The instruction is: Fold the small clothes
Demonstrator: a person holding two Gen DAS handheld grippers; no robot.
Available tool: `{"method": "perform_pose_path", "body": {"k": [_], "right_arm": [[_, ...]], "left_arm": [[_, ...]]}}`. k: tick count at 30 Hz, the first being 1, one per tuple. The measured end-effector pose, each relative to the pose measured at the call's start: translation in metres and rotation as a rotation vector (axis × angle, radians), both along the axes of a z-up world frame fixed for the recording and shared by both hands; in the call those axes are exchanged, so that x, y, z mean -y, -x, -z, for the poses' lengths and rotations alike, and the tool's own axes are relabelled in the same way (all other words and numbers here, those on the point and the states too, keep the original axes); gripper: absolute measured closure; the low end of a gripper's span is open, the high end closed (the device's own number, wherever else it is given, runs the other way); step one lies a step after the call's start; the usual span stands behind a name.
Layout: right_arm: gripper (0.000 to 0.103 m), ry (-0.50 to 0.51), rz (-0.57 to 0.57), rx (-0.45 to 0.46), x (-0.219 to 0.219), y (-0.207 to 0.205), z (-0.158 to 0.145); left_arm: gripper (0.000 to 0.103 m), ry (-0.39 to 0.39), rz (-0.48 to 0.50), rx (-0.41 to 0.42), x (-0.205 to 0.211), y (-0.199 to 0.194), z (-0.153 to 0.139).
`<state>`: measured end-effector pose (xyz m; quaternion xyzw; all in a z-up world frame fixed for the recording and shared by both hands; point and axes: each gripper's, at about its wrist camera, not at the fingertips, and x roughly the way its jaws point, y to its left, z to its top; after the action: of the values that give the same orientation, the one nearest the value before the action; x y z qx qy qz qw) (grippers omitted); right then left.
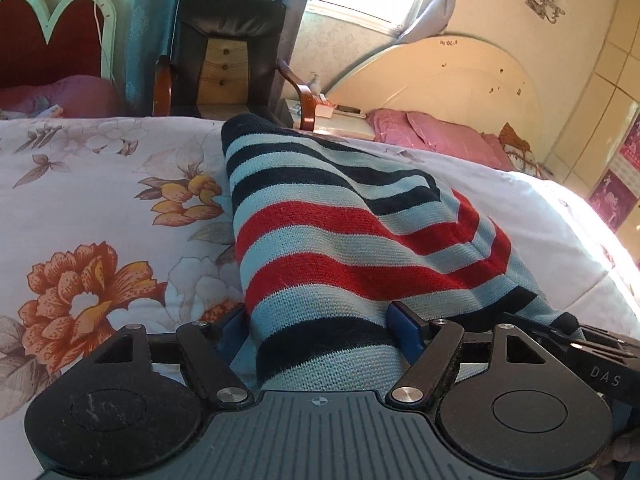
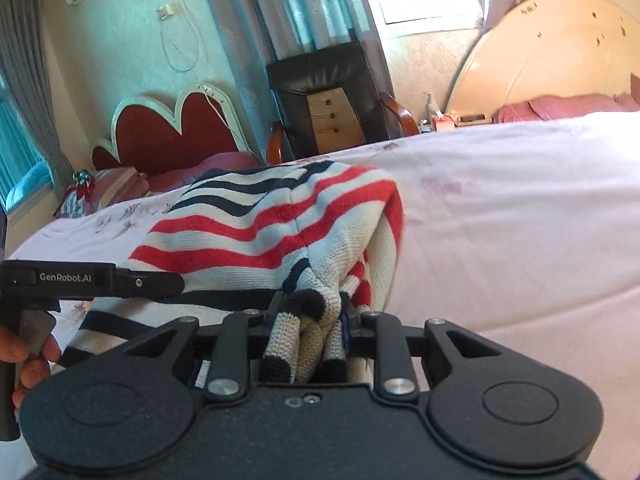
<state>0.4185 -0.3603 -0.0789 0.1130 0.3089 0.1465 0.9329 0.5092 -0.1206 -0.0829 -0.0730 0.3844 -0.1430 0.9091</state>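
Bedroom setting: a bed (image 1: 100, 168) with a floral cover carries the work, with a cream headboard (image 1: 440, 76) at 1 o'clock in the left wrist view and a dark armchair (image 1: 224, 52) at 12 o'clock behind the far edge. Striped knit garment (image 1: 340, 240) lies draped along the bed cover from 12 o'clock down to 6 o'clock, near end raised into both tools. Left tongs (image 1: 320, 336) stand fairly wide, blue pads either side of the garment hem; whether they press it cannot be told. Right tongs (image 2: 308, 320) are drawn nearly together on a bunched wad of the same garment (image 2: 272, 224), at 6 o'clock in the right wrist view. Risk 1: the left grip likely slips if lifted, because the wide jaw spacing gives little clamping on thick knit. Risk 2: the bunched right grip may carry several layers, producing an uneven fold. Risk 3: the two tools sit close, so collision is possible; the left tool body appears at 9 o'clock in the right view. Pink pillows (image 1: 436, 132) at 1 o'clock lie well apart and obstruct nothing.
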Motion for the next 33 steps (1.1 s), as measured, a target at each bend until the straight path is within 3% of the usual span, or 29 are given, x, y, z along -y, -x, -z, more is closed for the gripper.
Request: {"method": "perform_pose_path", "body": {"k": [3,6,12,14,16,19,21,24,28,30,33], "right_arm": [[0.071,-0.07,-0.008,-0.044,0.008,-0.006,-0.008],[0.047,-0.185,0.043,-0.03,0.029,-0.019,-0.013],[0.054,-0.371,0.09,-0.095,0.054,-0.072,0.002],[0.065,-0.393,0.079,-0.12,0.053,-0.085,0.005],[0.093,-0.35,0.054,-0.09,0.049,-0.089,0.001],[0.095,-0.172,0.028,-0.012,0.038,-0.074,-0.008],[0.095,-0.098,0.04,-0.057,0.037,-0.07,0.005],[0.093,-0.116,0.049,-0.091,0.038,-0.069,0.005],[0.066,-0.189,0.101,-0.058,0.048,-0.041,-0.026],[0.071,-0.251,0.06,-0.076,0.053,-0.021,-0.031],[0.079,-0.266,0.01,-0.098,0.047,0.012,-0.03]], "left_arm": [[0.029,0.007,0.01,0.015,-0.007,0.001,-0.008],[0.029,0.051,0.004,0.049,-0.016,-0.001,-0.015],[0.029,0.081,-0.014,0.017,-0.025,-0.032,-0.013],[0.029,0.086,-0.009,0.0,-0.023,-0.038,-0.011],[0.029,0.065,-0.001,-0.011,-0.018,-0.041,-0.007],[0.029,0.024,0.023,-0.016,-0.01,-0.041,0.001],[0.029,0.038,0.032,-0.015,-0.01,-0.042,0.005],[0.029,0.053,0.036,-0.016,-0.017,-0.039,0.003],[0.029,0.068,0.052,0.026,-0.029,-0.007,-0.015],[0.029,0.085,0.055,0.041,-0.034,0.015,-0.019],[0.029,0.107,0.05,0.026,-0.04,0.039,-0.013]]}}
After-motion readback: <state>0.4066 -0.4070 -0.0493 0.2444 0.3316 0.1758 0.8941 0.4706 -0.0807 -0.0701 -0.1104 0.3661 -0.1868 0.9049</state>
